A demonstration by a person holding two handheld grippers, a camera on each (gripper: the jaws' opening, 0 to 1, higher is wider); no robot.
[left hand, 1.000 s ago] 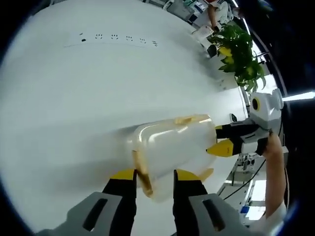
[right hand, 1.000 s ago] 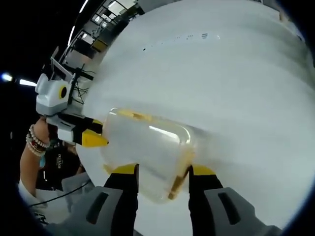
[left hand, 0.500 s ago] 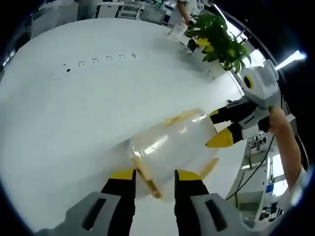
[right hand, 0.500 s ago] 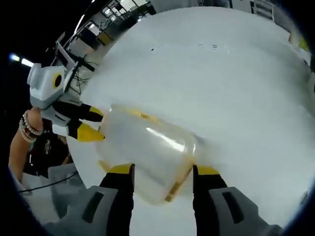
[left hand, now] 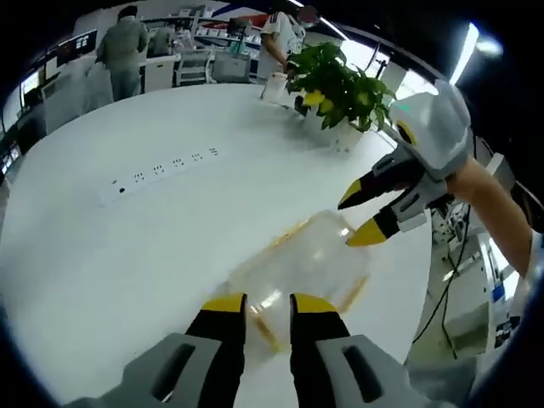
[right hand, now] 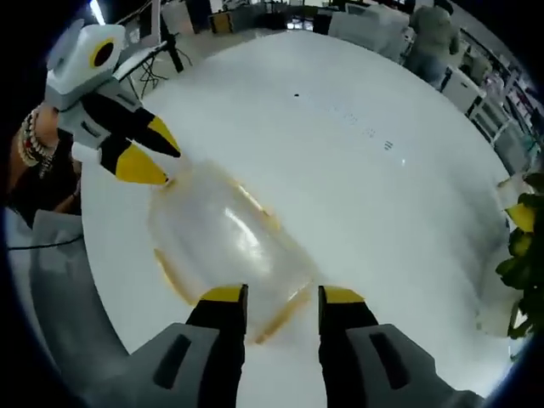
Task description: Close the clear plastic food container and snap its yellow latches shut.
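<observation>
The clear plastic container (left hand: pixel 299 265) lies on its side on the white table (left hand: pixel 102 255), closed, with yellow latches along its edges. My left gripper (left hand: pixel 269 303) has its jaws drawn close on the near end, and a yellow latch (left hand: pixel 264 327) sits between them. My right gripper (left hand: pixel 360 219) comes in from the right at the container's far end. In the right gripper view the container (right hand: pixel 223 236) stretches away from my right gripper (right hand: pixel 281 296), whose jaws close on a yellow latch (right hand: pixel 280 318). The left gripper (right hand: pixel 155 160) touches the far end there.
A potted plant (left hand: pixel 338 83) stands at the table's back right, and its leaves (right hand: pixel 520 246) also show. A row of sockets (left hand: pixel 161 172) runs across the table. People (left hand: pixel 123 42) stand by desks behind. The table's edge (left hand: pixel 425 280) is close to the container.
Both pairs of jaws have drawn closer together on the container's ends. Both cameras have tilted up, bringing the room behind into view. The container stays between the two grippers.
</observation>
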